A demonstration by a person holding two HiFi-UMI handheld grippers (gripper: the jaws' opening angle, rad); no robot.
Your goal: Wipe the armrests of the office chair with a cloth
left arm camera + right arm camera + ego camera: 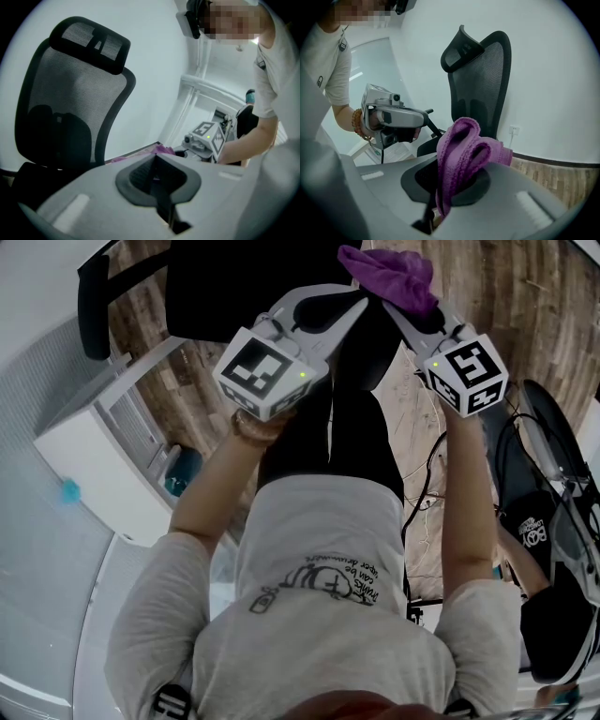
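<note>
The black mesh office chair (70,93) stands in front of me, its seat (244,282) at the top of the head view and one black armrest (91,296) at the upper left. A purple cloth (389,273) is folded and bunched in my right gripper (389,307), which is shut on it. That cloth (464,150) fills the jaws of the right gripper (457,164). My left gripper (361,298) is held beside it, above the seat's front, jaws together with nothing in them. From the left gripper (154,157) the cloth (164,149) shows just past the tips.
A white cabinet (94,460) stands to my left with a teal object (178,474) beside it. Black cables (427,493) trail over the wooden floor (497,287) on the right, near a black bag (539,531). A wall socket (514,130) sits behind the chair.
</note>
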